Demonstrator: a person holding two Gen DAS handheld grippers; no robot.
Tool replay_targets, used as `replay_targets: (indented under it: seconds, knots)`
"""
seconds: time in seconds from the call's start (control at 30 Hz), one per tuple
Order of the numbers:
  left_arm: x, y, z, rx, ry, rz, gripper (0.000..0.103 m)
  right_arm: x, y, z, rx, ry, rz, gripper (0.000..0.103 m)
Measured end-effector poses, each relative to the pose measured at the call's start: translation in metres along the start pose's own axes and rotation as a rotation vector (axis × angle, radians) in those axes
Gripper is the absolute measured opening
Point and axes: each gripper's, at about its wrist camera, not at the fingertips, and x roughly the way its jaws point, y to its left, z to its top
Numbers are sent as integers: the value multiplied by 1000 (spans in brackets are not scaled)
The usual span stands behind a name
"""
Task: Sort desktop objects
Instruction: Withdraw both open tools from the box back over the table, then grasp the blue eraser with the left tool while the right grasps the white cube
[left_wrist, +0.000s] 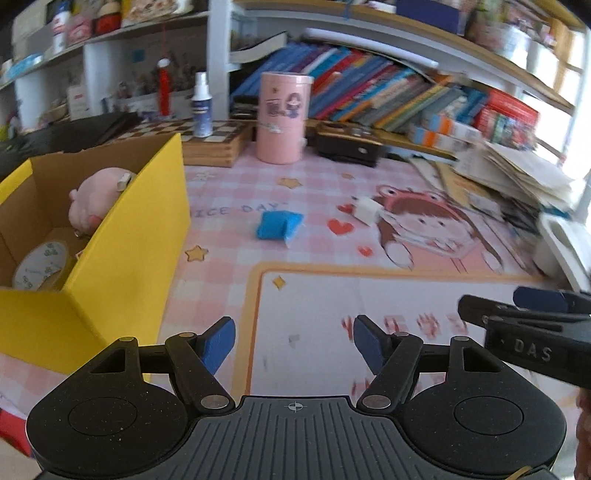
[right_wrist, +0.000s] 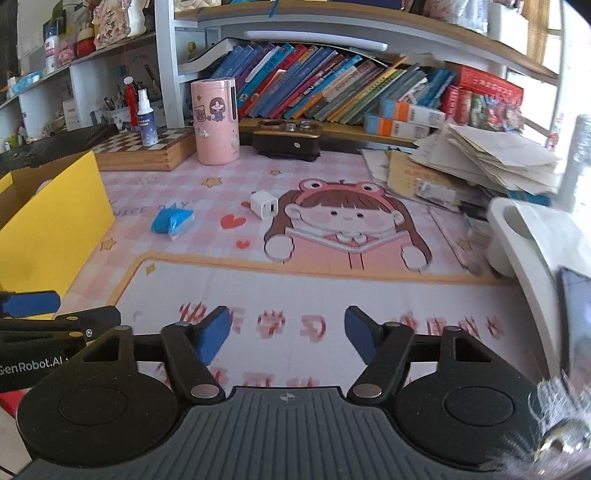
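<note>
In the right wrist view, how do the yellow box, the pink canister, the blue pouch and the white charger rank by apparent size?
1. yellow box, nearest the camera and cut off by the frame
2. pink canister
3. blue pouch
4. white charger, only slightly smaller than the pouch

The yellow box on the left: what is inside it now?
Inside the yellow box the left wrist view shows a pink plush toy and, nearer the camera, a round roll of patterned tape. The box's near wall hides the rest of the floor.

Both the left gripper (left_wrist: 294, 345) and the right gripper (right_wrist: 284, 332) were matte black, with blue-padded jaws, silver pivot screws, ribbed grey bases; white lettering sat at nine o'clock.
</note>
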Motion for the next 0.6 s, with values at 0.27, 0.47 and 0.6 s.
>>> replay_targets:
  seconds: [0.27,0.47,0.6]
  knots:
    - [46,-6,36,-37,-24,69,69,57,-16,41,-31,-10,79,55]
    - [89,0,54,-53,-2,93,64,103,-15,69,-89,-17,133,54]
    - [113,3,61,-46,14,116,63,136,-13,85,-127,-11,158,51]
